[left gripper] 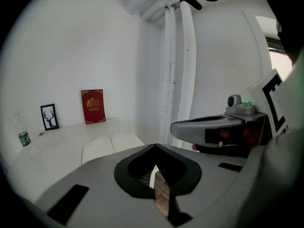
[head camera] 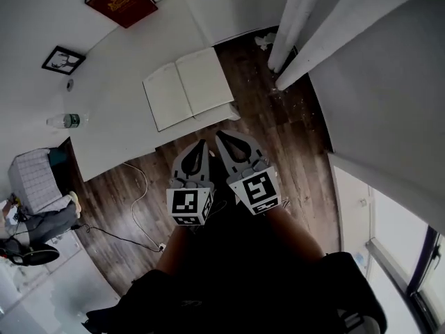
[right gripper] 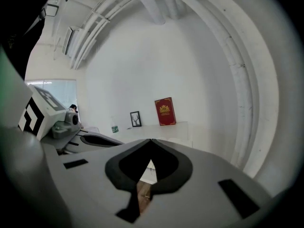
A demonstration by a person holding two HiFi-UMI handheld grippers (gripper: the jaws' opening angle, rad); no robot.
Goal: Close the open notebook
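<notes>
Left fingers [head camera: 197,157] are pressing together with nothing between them, and my right fingers [head camera: 238,149] just beside them are likewise closed and empty. Both pairs are hanging side by side over the wooden floor [head camera: 292,165], pointing toward the white worktop [head camera: 118,117] just ahead. The notebook [head camera: 188,89] is lying on the near corner of that worktop, a little beyond my fingertips and apart from them, both pages spread flat and facing up. Nothing of the closing is looking done to me: neither cover is being touched or lifted. What is remaining, I am judging, is reaching it, catching one cover and folding it over the other. Farther off to the left a bottle [head camera: 66,120] is standing, and a framed picture [head camera: 62,60] and a red book [head camera: 122,1] are sitting at the back.
</notes>
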